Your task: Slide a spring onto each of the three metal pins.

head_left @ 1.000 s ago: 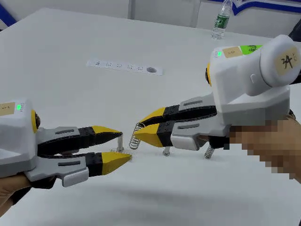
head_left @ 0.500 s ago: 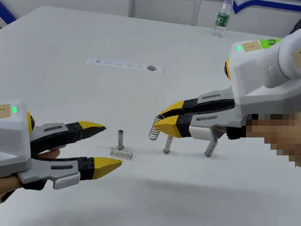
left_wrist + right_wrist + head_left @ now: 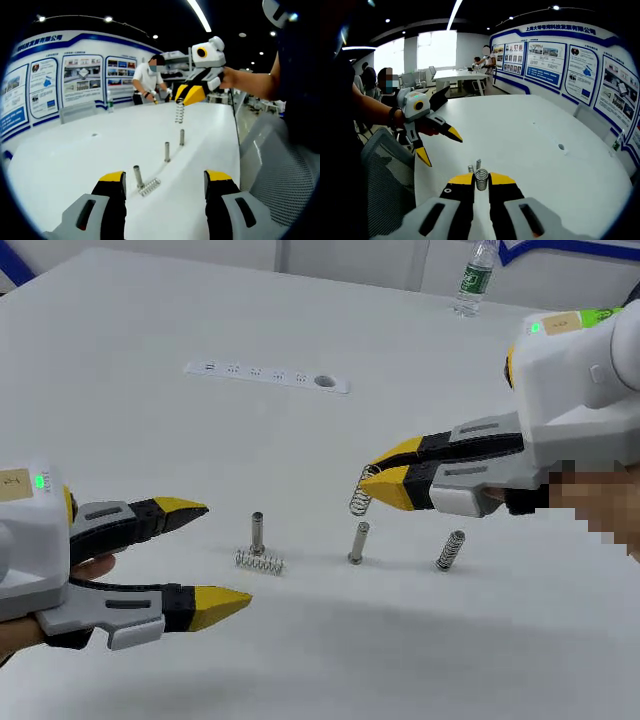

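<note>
The right pin point(image 3: 441, 566) is fitted with a spring point(image 3: 451, 550). A second spring point(image 3: 360, 498) is pinched by the right gripper point(image 3: 368, 475) above the middle pin point(image 3: 358, 542); a third spring point(image 3: 259, 562) is left beside the left pin point(image 3: 257, 533), the left gripper point(image 3: 228, 551) held spread

- White counter point(image 3: 130, 370), broad and matte.
- White power strip point(image 3: 250, 375) lying flat on the counter's far half, with a round opening point(image 3: 325, 382) at its right end.
- Clear water bottle point(image 3: 471, 282) with a green label, upright near the counter's far edge.
- Grey mesh chair back point(image 3: 385, 170) just beside the counter.
- Blue-and-white display boards point(image 3: 50, 85) along the wall.
- Person in a white top point(image 3: 146, 82) standing beyond the counter's far end.
- Strip light point(image 3: 200, 15) on a dark ceiling.
</note>
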A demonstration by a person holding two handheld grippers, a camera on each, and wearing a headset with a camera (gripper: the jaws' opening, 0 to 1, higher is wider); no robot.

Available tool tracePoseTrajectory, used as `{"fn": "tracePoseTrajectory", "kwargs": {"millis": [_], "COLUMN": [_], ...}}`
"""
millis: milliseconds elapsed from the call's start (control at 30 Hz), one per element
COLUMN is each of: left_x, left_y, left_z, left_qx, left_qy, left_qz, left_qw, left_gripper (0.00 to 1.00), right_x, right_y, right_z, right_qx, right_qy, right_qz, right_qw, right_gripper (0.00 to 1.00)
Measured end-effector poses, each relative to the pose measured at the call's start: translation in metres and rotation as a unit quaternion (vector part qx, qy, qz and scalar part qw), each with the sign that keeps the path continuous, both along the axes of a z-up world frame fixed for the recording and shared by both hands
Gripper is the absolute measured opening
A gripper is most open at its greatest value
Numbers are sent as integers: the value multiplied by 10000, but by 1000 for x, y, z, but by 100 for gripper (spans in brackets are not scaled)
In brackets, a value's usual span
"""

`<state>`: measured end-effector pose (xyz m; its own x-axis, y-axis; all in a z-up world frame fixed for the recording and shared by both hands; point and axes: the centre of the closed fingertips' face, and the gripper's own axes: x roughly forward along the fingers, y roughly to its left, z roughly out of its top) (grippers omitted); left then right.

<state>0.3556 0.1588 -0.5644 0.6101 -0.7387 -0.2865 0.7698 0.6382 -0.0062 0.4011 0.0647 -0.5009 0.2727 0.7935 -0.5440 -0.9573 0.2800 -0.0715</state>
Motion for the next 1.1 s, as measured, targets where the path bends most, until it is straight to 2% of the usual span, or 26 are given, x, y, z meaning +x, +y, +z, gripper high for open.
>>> {"fn": "tracePoseTrajectory", "kwargs": {"millis": [200, 433, 533, 667, 1100], "left_x": [0, 1, 1, 0, 0], "left_y": [2, 3, 2, 2, 2], "left_z": [-2, -3, -3, -5, -5], "left_qx": [57, 87, 88, 95, 106], "left_qy": [-5, 10, 14, 34, 56], "left_qz": [39, 69, 67, 66, 56], "left_qw": [10000, 9999, 9999, 9999, 9999], "left_gripper": [66, 69, 69, 70, 69], "right_x": [15, 27, 32, 36, 40], "right_y": [-8, -10, -10, -10, -11], "right_z": [-11, -31, -39, -50, -63], "right_qx": [-66, -204, -173, -267, -328], "right_qy": [44, 71, 144, 191, 208], "right_qz": [-290, -443, -520, -576, -584], "right_qw": [9995, 9988, 9984, 9978, 9975], "right_gripper": [12, 12, 12, 12, 12]}}
